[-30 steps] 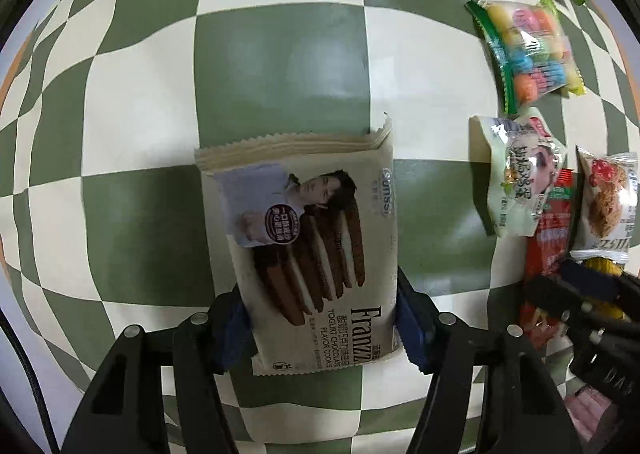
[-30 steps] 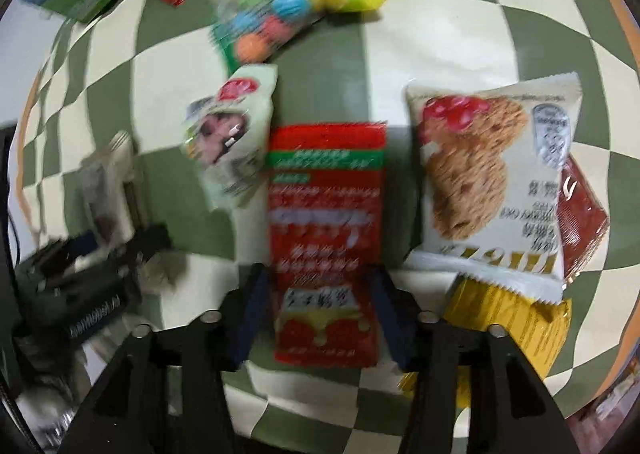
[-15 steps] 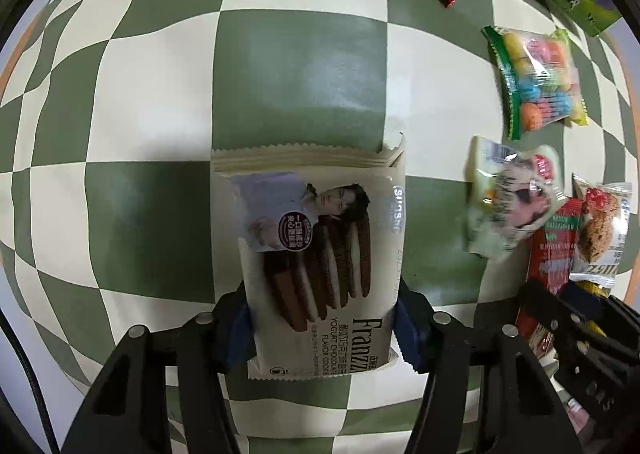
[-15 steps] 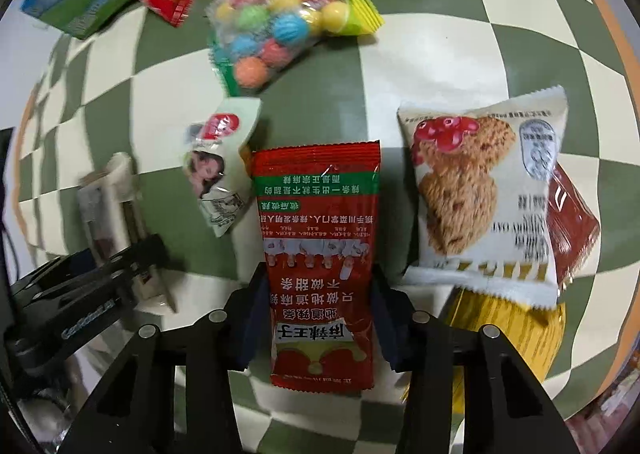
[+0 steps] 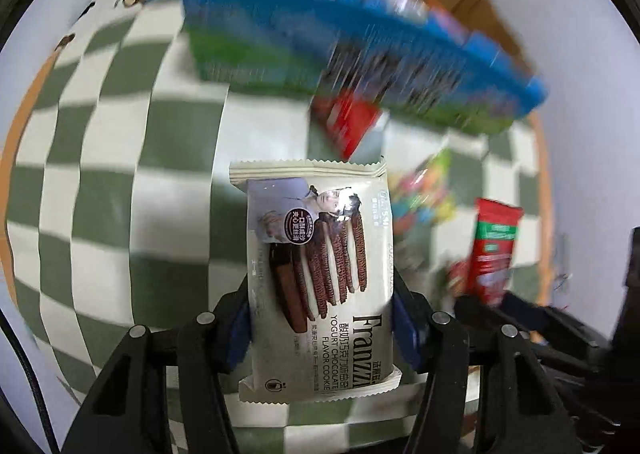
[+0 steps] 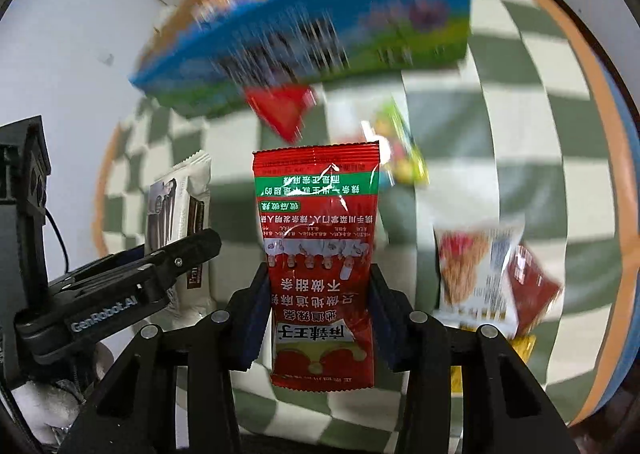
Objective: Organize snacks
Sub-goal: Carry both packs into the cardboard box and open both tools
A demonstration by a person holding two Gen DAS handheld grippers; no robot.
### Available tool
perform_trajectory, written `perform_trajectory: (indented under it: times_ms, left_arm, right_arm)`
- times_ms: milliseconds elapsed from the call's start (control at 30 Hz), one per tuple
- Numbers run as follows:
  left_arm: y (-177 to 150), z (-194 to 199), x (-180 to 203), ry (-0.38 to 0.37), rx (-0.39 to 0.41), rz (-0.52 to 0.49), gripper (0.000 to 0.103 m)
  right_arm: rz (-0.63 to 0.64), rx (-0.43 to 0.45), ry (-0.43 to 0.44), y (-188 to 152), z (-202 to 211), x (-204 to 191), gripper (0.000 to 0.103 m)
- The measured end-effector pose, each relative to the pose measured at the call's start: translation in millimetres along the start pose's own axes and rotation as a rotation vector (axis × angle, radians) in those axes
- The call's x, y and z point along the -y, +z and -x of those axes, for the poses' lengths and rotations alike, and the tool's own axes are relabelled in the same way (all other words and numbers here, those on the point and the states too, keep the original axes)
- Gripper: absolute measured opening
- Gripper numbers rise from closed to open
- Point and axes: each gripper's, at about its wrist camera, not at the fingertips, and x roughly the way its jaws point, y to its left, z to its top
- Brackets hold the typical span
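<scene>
— Status? 
— Carry step, I judge. Ahead of both grippers stands the blue snack box [image 6: 320, 26]. The left gripper [image 5: 320, 318] clamps a Franzzi cookie pack [image 5: 316, 270]; the right gripper [image 6: 320, 306] clamps a red spicy-strip packet [image 6: 318, 254].
— Next?
— Likely drop both in the box.

The right gripper [image 6: 318, 308] is clamping a red snack packet [image 6: 318, 254] upright between its jaws above the checkered desk [image 6: 520, 126], while the left gripper [image 6: 176, 266] beside it is gripping a cream cookie packet [image 6: 180, 214].
</scene>
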Motion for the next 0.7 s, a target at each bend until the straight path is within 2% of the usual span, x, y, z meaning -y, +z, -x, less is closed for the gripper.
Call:
perform_trajectory:
  times_ms: [67, 167, 267, 367, 467, 567, 700]
  left_arm:
    - [23, 23, 5, -0.034, 0.031, 0.0, 0.056]
    - [71, 32, 0, -0.066, 0.062, 0.005, 0.056]
    - [113, 36, 12, -0.091, 0.078, 0.008, 0.056]
    - [150, 19, 25, -0.109, 0.071, 0.011, 0.056]
    - [193, -7, 30, -0.124, 0.038, 0.034, 0.057]
    - [217, -35, 31, -0.117, 0.002, 0.051, 0.057]
    - [237, -74, 27, -0.111, -0.062, 0.071, 0.057]
  right_arm:
    - [0.009, 0.042, 0.015, 35, 17, -7, 0.048]
    - [0.019, 0.105, 0.028, 75, 31, -21, 0.048]
    - [0.033, 0.17, 0.02, 120, 35, -35, 0.048]
    - [0.037, 0.221, 0.001, 166, 28, -45, 0.048]
    - [0.063, 0.26, -0.058, 205, 21, -49, 0.048]
    - [0.071, 0.241, -0.108, 236, 2, -44, 0.048]
    - [0.061, 0.185, -0.135, 259, -27, -31, 0.048]
